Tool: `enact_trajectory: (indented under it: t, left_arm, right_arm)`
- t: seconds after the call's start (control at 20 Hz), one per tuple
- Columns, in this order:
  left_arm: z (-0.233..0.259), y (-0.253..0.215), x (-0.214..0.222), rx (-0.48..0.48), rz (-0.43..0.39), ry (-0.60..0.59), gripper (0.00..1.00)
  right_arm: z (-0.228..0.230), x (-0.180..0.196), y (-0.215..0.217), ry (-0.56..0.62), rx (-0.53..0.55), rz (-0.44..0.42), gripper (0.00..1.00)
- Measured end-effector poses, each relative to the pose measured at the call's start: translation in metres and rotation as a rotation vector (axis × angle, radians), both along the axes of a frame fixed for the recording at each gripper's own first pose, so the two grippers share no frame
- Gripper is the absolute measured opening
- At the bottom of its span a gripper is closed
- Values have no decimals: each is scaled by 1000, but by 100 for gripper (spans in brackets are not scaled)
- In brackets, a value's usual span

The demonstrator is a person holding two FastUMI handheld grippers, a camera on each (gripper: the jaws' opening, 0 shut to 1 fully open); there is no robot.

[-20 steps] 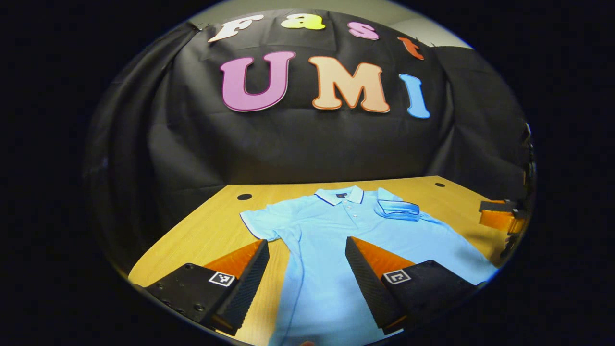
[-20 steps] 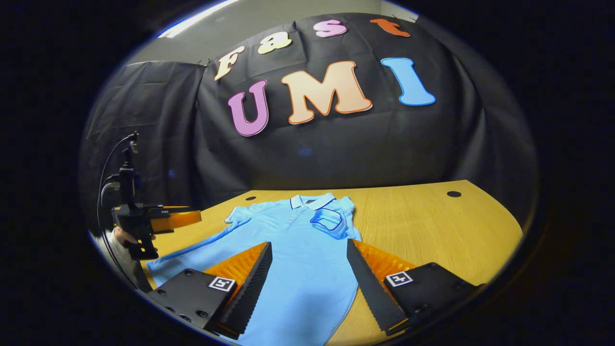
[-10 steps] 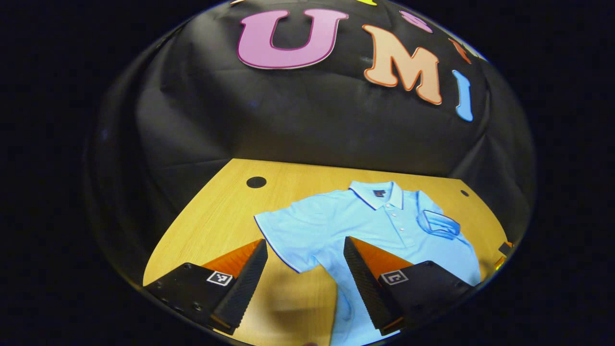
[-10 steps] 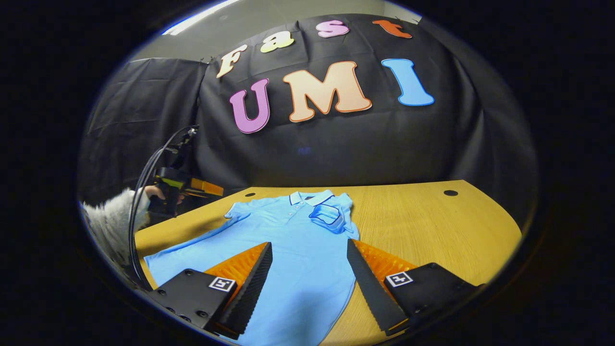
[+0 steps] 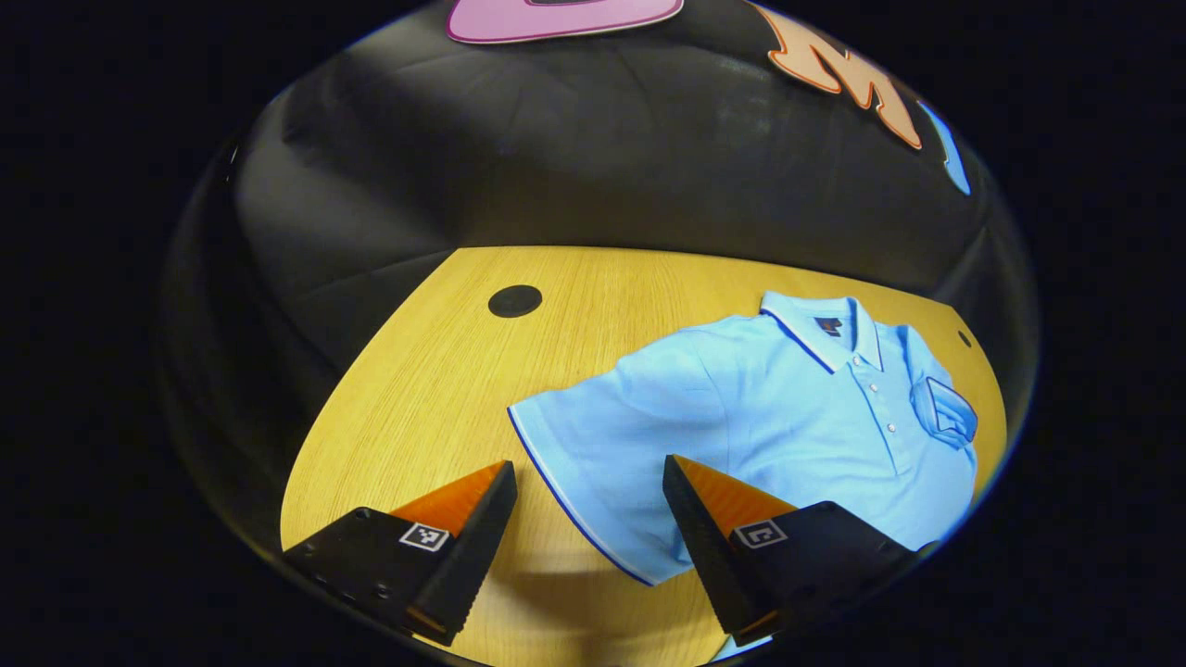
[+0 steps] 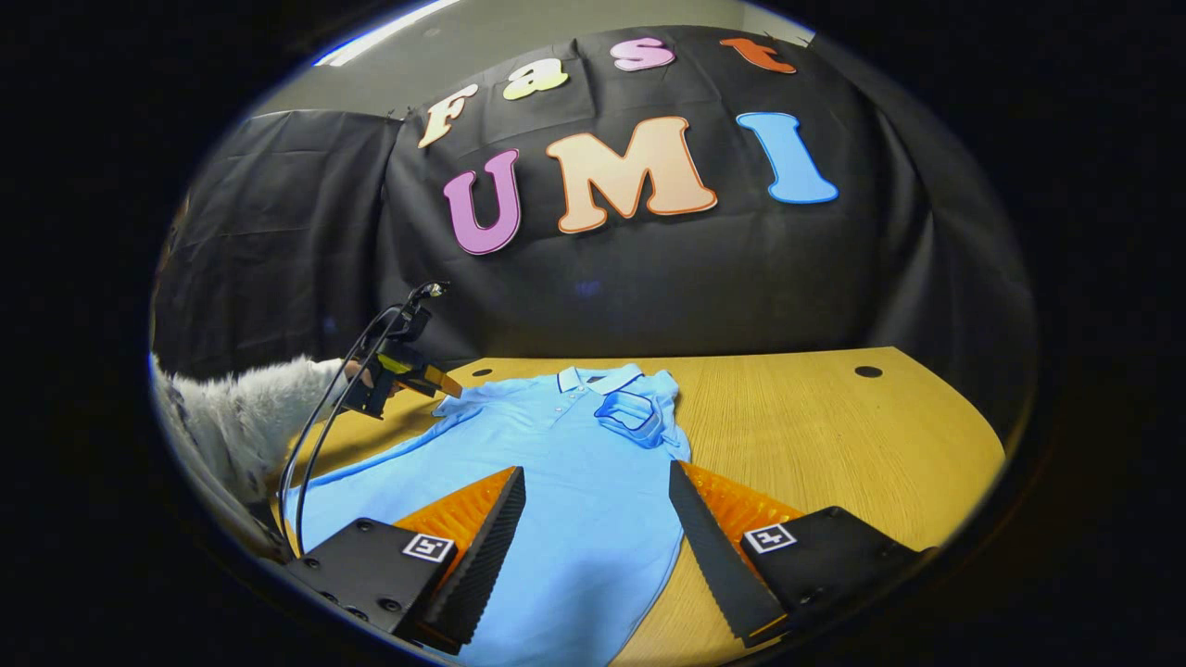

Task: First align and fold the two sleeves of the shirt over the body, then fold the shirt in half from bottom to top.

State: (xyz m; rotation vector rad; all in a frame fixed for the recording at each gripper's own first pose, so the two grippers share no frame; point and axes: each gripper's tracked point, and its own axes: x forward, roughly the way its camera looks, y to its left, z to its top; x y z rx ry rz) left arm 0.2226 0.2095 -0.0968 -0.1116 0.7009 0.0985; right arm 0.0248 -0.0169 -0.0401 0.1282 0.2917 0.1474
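Two wedge-shaped fingers on the left claw (image 5: 586, 519), ribbed along the inner faces. Each bolted to a chunky black block (image 5: 371, 565) with small screws and a square black-and-white tag (image 5: 424, 536) on top. Same build on the right claw (image 6: 598, 528): ribbed wedges, black blocks, a tag (image 6: 767, 537) on each. Farther off in the right gripper view, thin black cables (image 6: 320, 426) looping off the other claw's body, and a fuzzy light grey sleeve (image 6: 246, 417) on the arm behind it.
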Motion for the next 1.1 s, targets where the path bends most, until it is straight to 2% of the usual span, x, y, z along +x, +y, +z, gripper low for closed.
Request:
enact_trajectory:
  t: [0.3, 0.45, 0.5, 0.55, 0.6, 0.65, 0.7, 0.75, 0.8, 0.9, 1.1]
  left_arm:
    - [-7, -4, 2, -11, 4, 8, 95]
    - [-8, -7, 2, -19, -13, 7, 89]
    - [-7, -8, 2, -23, -17, 4, 78]
    - [-7, -9, 3, -29, -22, 1, 72]
    - [-6, -13, 4, -37, -29, -2, 58]
    - [-6, -15, 4, -43, -33, -6, 51]
    - [-4, -20, 5, -58, -37, -12, 35]
    - [-5, -22, 5, -67, -38, -14, 28]
    - [-5, -24, 5, -72, -36, -17, 13]
    - [-4, -24, 5, -73, -23, -18, 3]
    - [-3, -24, 5, -79, 11, -29, 0]
  right_arm:
    - [3, 0, -4, -8, 9, -7, 97]
    - [1, -1, -3, 0, 9, -4, 98]
    - [0, -1, -3, 2, 8, -1, 97]
    - [-1, 0, -2, 4, 9, 3, 97]
    - [-1, -1, 0, 5, 10, 7, 97]
    - [-1, -1, 0, 5, 10, 9, 97]
    - [-2, -1, -1, 6, 10, 9, 97]
    - [-1, -1, -1, 6, 9, 9, 98]
    - [-1, -1, -1, 6, 8, 8, 97]
    - [-1, -1, -2, 5, 6, 7, 97]
    - [1, -3, -4, 3, 9, 3, 97]
